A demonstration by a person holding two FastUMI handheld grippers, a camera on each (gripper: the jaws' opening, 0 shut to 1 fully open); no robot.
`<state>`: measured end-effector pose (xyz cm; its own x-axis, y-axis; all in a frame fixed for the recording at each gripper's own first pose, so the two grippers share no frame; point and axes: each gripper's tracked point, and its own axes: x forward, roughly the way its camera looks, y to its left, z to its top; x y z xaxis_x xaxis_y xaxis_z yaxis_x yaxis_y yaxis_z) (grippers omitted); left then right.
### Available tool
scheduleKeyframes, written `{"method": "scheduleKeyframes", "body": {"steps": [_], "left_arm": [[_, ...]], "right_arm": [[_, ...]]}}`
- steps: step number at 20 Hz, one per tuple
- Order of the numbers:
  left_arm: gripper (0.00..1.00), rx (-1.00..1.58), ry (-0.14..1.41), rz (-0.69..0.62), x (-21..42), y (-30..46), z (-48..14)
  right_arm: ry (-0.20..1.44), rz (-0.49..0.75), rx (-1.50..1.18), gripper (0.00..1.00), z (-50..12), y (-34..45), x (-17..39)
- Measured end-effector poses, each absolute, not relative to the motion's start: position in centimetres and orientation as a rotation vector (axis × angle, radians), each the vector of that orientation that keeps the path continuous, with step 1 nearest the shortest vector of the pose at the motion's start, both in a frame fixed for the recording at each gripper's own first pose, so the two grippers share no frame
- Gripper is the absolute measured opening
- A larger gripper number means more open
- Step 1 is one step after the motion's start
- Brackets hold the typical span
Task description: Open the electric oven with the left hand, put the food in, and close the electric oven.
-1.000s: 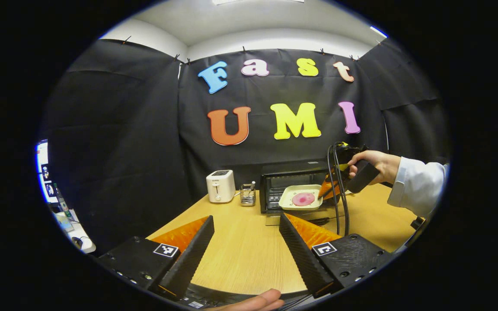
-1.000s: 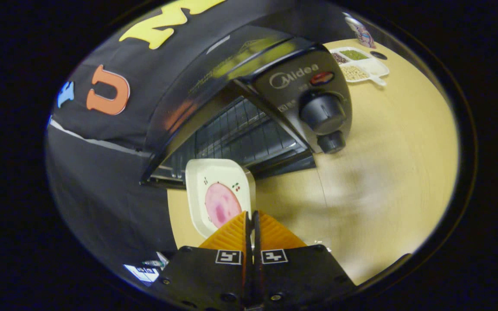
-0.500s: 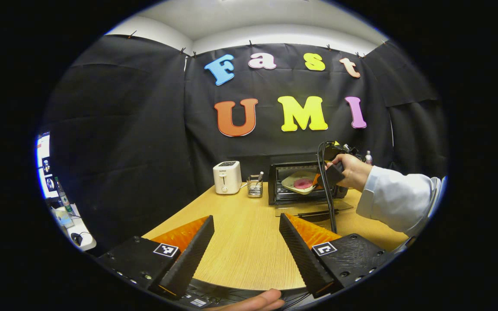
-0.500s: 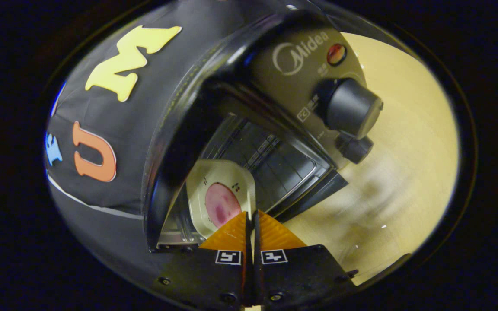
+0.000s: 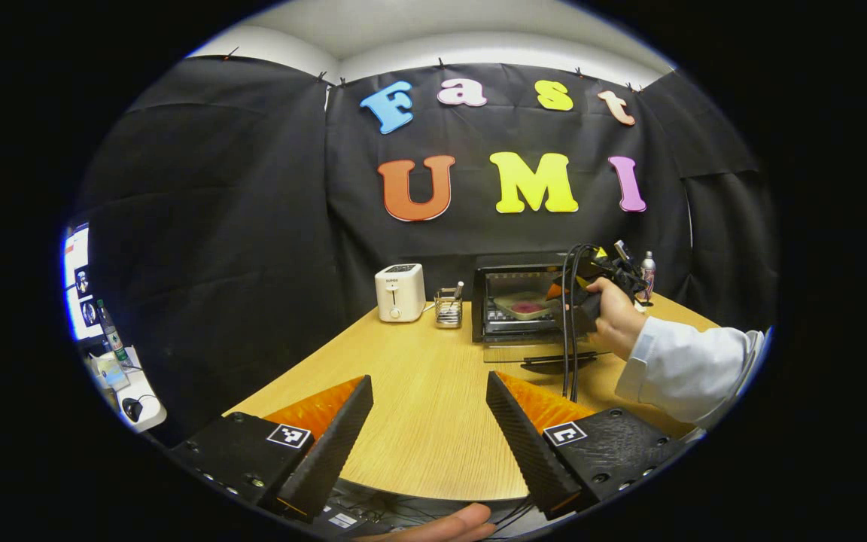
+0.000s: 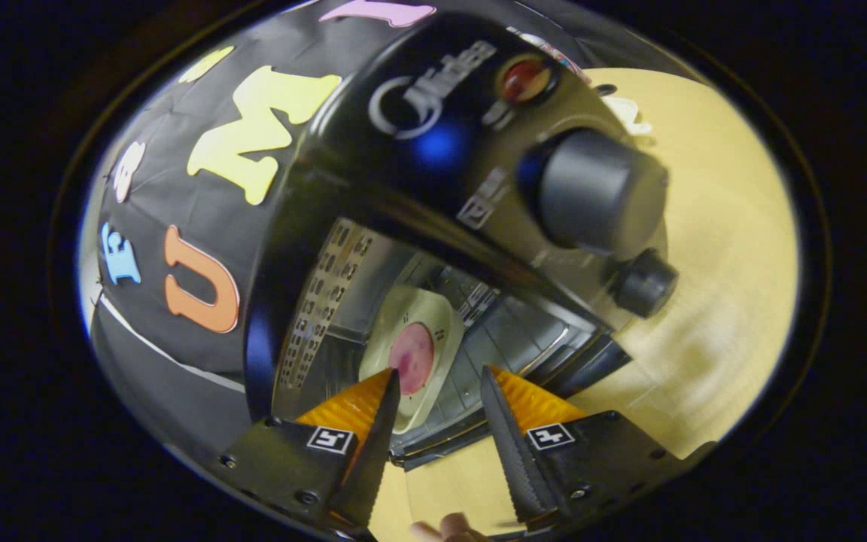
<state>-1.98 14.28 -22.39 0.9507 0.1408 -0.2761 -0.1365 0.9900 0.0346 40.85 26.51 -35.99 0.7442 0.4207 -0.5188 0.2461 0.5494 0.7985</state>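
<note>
Electric oven (image 6: pixel 433 150) open, plate (image 6: pixel 415 354) on rack. Right gripper (image 6: pixel 433 406) parted, empty; left gripper (image 5: pixel 430 421) wide, empty. Risk: withdrawing fingers snag plate.

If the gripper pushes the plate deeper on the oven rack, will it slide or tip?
The plate looks rigid, shallow and smooth, so it probably slides easily on the wire rack. Its low, wide shape makes tipping unlikely, though its rim might catch on a bar. The slice of food lies flat and should stay put.

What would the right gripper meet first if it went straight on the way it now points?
Most likely the plate of food inside the open oven: it lies straight ahead between the open fingers. How far ahead is unclear.
</note>
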Motion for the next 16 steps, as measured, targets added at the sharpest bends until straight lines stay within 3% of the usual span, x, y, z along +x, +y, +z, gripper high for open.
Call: {"method": "scheduleKeyframes", "body": {"steps": [2, 6, 16], "left_arm": [[0.97, 0.013, 0.293, 0.147, -1.8, 14.2, -22.4], [0.96, 0.0, 0.325, 0.151, -1.1, 13.3, -22.7], [0.97, -0.021, 0.459, 0.034, 4.4, 7.4, -26.7]], "right_arm": [[0.734, 0.114, 0.953, 0.8, -36.0, 24.7, 39.6], [0.626, 0.202, 0.819, 0.94, -33.3, 22.0, 36.7], [0.331, 0.277, 0.484, 1.0, -24.0, 11.8, 29.0]]}}
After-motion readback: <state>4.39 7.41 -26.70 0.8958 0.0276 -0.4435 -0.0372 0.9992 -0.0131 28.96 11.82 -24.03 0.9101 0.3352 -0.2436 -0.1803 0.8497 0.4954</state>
